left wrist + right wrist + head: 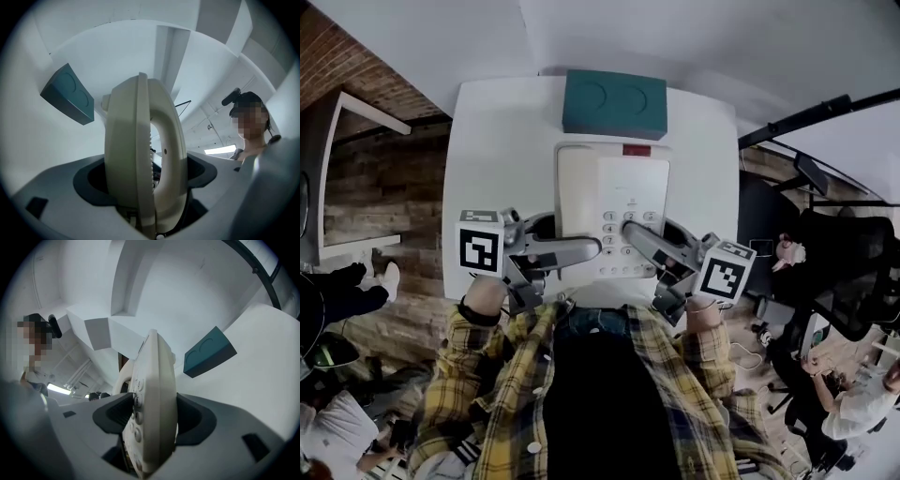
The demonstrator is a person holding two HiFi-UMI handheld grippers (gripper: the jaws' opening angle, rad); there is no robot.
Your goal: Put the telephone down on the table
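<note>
Both grippers are on the telephone [614, 202] here, a cream desk set lying keypad-up over the white worktop [497, 141], on the person's side of the teal box [614, 103] and in line with it. The box itself stands at the far edge of the worktop, apart from the telephone. The left gripper [586, 250] comes in at the telephone's near left corner, the end farthest from the teal box. In the left gripper view its jaws stand wide and clamp the body edge-on [140, 154], with the arched handset [171, 140] on the side away from the teal box [68, 96]. The right gripper [637, 234] takes the near right corner by the keypad [628, 230], again on the end away from the box. The right gripper view shows its jaws pressed on either face of the telephone [152, 404], buttons on one side and smooth back on the other, the back turned toward the teal box [209, 352]. Each grip has one jaw under the set. Whether the telephone's underside touches the worktop cannot be told from these views. Plaid sleeves [473, 347] show at the near edge, well back from the box.
</note>
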